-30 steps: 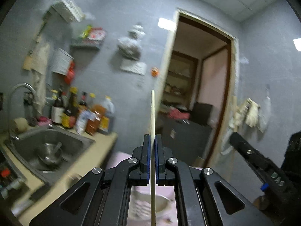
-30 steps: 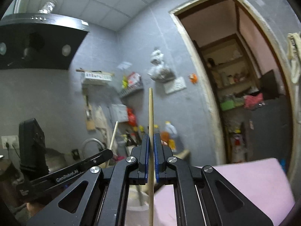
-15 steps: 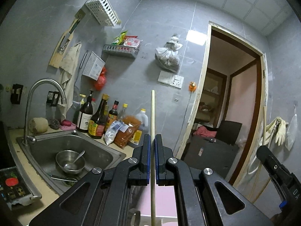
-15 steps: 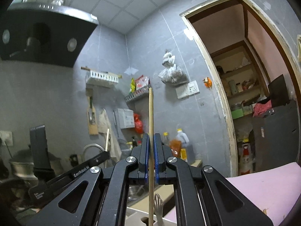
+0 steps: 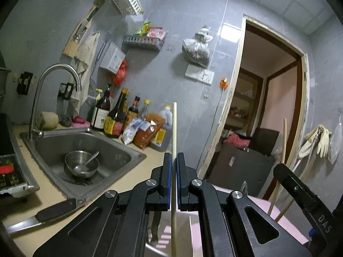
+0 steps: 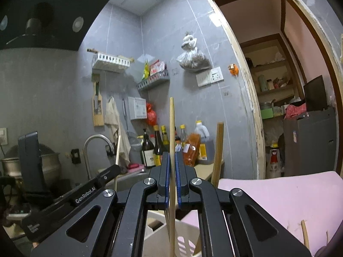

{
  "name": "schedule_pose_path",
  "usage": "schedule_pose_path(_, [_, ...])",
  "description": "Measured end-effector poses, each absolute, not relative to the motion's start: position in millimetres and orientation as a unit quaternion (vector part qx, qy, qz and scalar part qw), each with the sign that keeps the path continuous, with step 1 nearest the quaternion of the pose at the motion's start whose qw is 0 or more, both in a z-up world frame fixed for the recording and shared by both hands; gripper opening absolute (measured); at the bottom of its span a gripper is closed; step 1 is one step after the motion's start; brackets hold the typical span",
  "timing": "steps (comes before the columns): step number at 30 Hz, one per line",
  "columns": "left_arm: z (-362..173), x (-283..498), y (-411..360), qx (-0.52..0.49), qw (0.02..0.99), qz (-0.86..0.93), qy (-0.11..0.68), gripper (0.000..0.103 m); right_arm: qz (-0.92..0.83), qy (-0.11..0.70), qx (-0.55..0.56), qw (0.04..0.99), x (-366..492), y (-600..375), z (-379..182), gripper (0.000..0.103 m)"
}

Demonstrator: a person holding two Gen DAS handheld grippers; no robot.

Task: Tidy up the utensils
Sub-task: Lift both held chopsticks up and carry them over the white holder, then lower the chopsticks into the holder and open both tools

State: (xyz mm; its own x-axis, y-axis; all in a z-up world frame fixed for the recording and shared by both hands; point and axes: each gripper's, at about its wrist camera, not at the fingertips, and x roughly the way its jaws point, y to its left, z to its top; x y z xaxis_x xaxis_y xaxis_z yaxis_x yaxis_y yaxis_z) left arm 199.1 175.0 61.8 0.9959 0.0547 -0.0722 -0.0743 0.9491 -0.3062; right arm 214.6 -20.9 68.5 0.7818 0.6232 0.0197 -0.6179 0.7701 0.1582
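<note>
My left gripper (image 5: 174, 160) is shut on a pale wooden chopstick (image 5: 174, 128) that stands upright between its pads. Its lower end hangs over a white utensil holder (image 5: 194, 220) below the jaws. My right gripper (image 6: 171, 160) is shut on another wooden chopstick (image 6: 171, 128), also upright, with its lower end over the white slotted holder (image 6: 184, 239). A thicker wooden handle (image 6: 217, 150) stands up from that holder. The right gripper shows in the left wrist view (image 5: 300, 192), with another chopstick (image 5: 284, 139) upright near it. The left gripper shows at the left of the right wrist view (image 6: 90, 188).
A steel sink (image 5: 120, 152) with a bowl and spoon (image 5: 82, 165) lies to the left, its tap (image 5: 55, 72) above. Sauce bottles (image 5: 115, 120) line the wall. A black-handled knife (image 5: 47, 214) lies on the counter. A pink mat (image 6: 278, 194) is under the holder. An open doorway (image 5: 268, 107) is on the right.
Both grippers have lowered and tilted toward the counter, each still holding its chopstick. The white holder has come into view under both.
</note>
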Motion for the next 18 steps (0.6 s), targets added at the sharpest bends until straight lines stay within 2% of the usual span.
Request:
schedule_pose_path(15, [53.5, 187.8, 173.5, -0.184, 0.976, -0.012, 0.112, 0.004, 0.332, 0.047, 0.053, 0.941, 207.6, -27.2, 60.9, 0.005])
schedule_pose_path(18, [54.3, 182.9, 171.1, -0.181, 0.976, -0.017, 0.119, 0.004, 0.332, 0.038, 0.049, 0.941, 201.1, -30.5, 63.0, 0.008])
